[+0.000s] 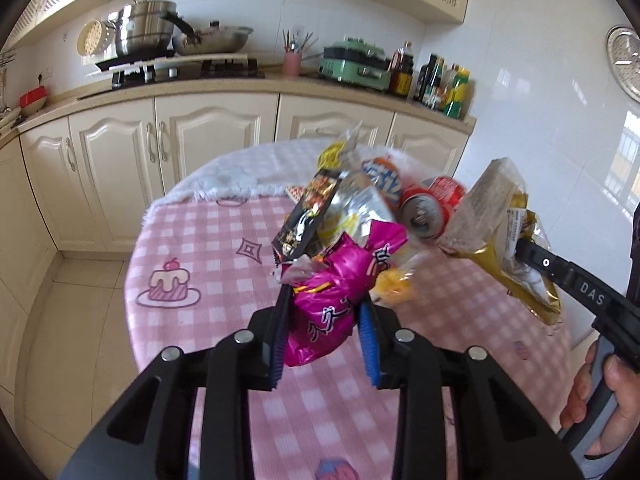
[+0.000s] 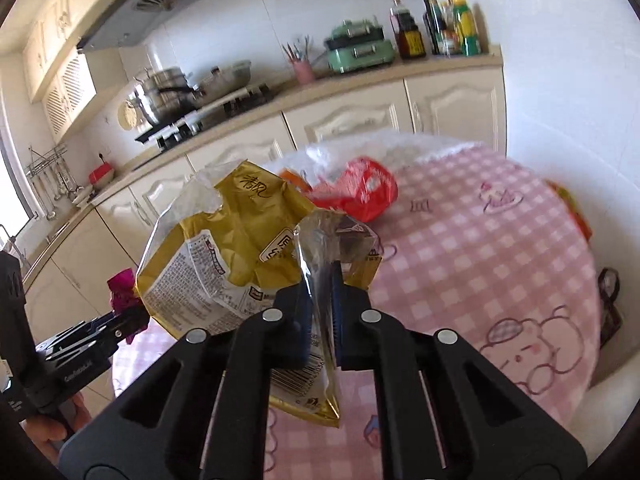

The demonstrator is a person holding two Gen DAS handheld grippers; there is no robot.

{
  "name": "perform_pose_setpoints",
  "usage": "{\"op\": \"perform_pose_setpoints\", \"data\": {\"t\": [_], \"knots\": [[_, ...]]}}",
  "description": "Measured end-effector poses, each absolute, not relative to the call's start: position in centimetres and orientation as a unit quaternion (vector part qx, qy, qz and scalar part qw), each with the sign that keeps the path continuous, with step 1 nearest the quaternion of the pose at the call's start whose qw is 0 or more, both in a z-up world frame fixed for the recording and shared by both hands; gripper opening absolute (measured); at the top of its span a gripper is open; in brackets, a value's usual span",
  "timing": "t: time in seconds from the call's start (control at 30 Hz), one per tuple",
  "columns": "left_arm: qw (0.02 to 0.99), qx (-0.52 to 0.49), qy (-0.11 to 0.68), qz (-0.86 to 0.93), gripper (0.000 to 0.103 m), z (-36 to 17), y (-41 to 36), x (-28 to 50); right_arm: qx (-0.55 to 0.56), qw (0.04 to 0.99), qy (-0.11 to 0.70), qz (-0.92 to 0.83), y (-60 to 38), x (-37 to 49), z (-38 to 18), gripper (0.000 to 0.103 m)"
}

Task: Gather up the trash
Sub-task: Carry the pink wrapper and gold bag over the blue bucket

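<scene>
My left gripper [image 1: 324, 292] is shut on a magenta snack wrapper [image 1: 340, 288], held above the pink checked tablecloth [image 1: 208, 240]. It also shows in the right wrist view [image 2: 122, 296]. My right gripper [image 2: 326, 272] is shut on a gold and clear bread bag [image 2: 236, 248], which also shows in the left wrist view [image 1: 492, 224]. Behind the magenta wrapper lie a black snack packet [image 1: 312, 208], a silver foil bag [image 1: 360, 208], an orange packet [image 1: 382, 176] and a crushed red can [image 1: 428, 208]. A red wrapper [image 2: 360, 192] lies on the table beyond the bread bag.
Cream kitchen cabinets [image 1: 200, 148] and a counter with a stove, pots [image 1: 148, 28], a green appliance [image 1: 356, 64] and bottles [image 1: 444, 84] stand behind the round table. A white fluffy cloth [image 1: 240, 168] covers the table's far edge. A tiled wall [image 1: 560, 120] is at the right.
</scene>
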State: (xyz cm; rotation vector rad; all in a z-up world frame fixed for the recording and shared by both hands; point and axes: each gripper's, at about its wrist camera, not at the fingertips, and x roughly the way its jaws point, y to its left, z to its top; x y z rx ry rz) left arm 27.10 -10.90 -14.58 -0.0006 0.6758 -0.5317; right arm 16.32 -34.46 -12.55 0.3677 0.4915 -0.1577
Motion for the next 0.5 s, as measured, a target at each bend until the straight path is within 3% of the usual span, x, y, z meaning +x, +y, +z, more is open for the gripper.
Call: {"op": "perform_pose_setpoints", "data": {"t": [0.27, 0.5], "knots": [[0.933, -0.022, 0.273, -0.234, 0.03, -11.4, -6.7, 21.6, 0.101, 0.977, 0.18, -0.052, -27.6, 13.2, -8.1, 0.008], [0.957, -0.027, 0.265, -0.117, 0.03, -11.9, 1.5, 18.5, 0.028, 0.979, 0.198, 0.045, -16.5, 15.3, -9.2, 0.008]]}}
